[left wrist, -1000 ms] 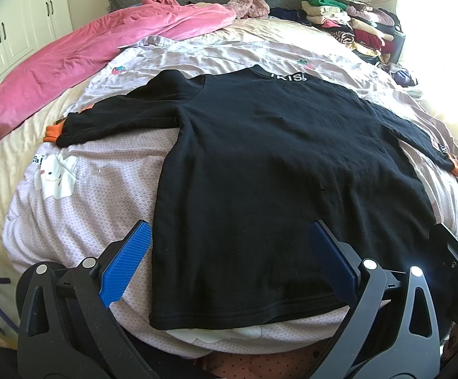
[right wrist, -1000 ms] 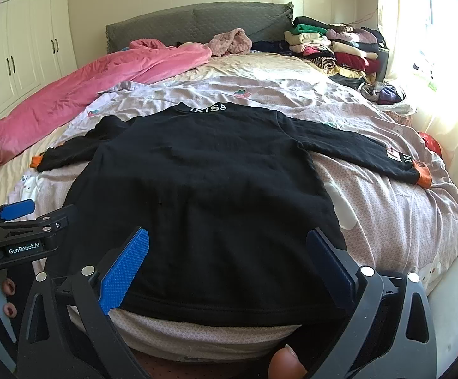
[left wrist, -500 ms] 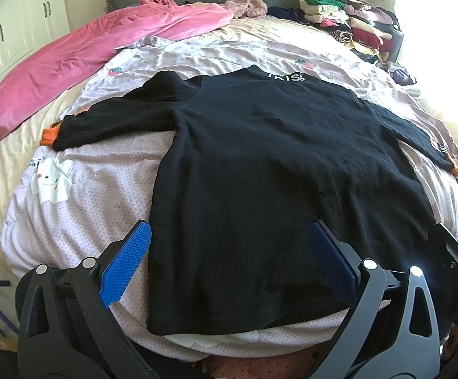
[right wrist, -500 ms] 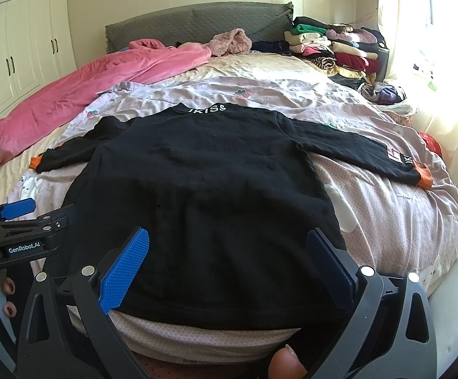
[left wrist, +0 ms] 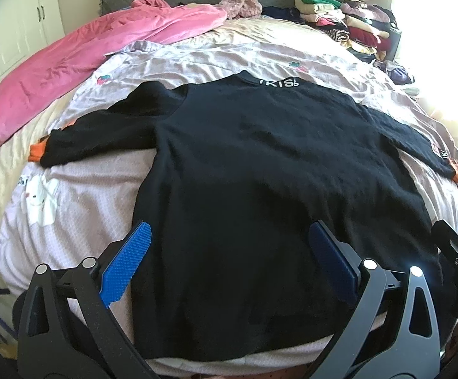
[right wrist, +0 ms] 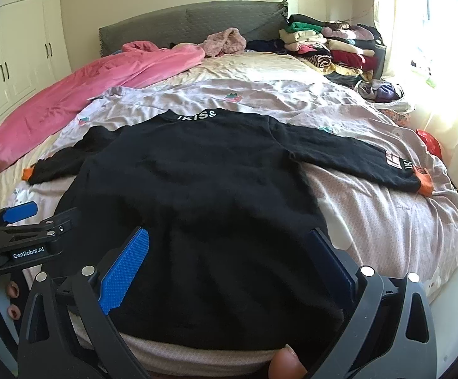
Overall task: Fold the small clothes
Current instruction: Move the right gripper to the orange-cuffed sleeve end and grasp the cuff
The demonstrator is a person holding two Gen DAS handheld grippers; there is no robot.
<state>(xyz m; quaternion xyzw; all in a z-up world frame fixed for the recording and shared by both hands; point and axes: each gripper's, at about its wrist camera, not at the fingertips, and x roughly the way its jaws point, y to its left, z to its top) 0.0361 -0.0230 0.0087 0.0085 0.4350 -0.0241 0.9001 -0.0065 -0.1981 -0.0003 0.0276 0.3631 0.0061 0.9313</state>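
Nearest to us, we hold the left claw (left wrist: 229,252) with its blue fingers (left wrist: 124,265) spread wide and nothing between them, poised over the near hem of the black long-sleeved top (left wrist: 260,173). Our right claw (right wrist: 229,255) is just as wide apart and empty, also above the hem, a little further toward the right side of the garment; in the right wrist view the left claw (right wrist: 20,213) shows at the left edge, and a fingertip (right wrist: 286,364) peeks in at the bottom.

The black long-sleeved top lies flat and unfolded on the bed, hem toward us, collar with white lettering (right wrist: 197,115) away from us, both sleeves stretched out sideways. Each sleeve ends in an orange cuff (right wrist: 424,181). Under it we see a pale lilac sheet (left wrist: 80,195) printed with a white cartoon figure and small strawberries.

Further off, a pink blanket (left wrist: 71,63) runs along the left side of the bed. At the far end stands a grey headboard (right wrist: 191,22), with a stack of folded clothes (right wrist: 327,47) at the far right corner and white wardrobe doors (right wrist: 23,53) on the left wall
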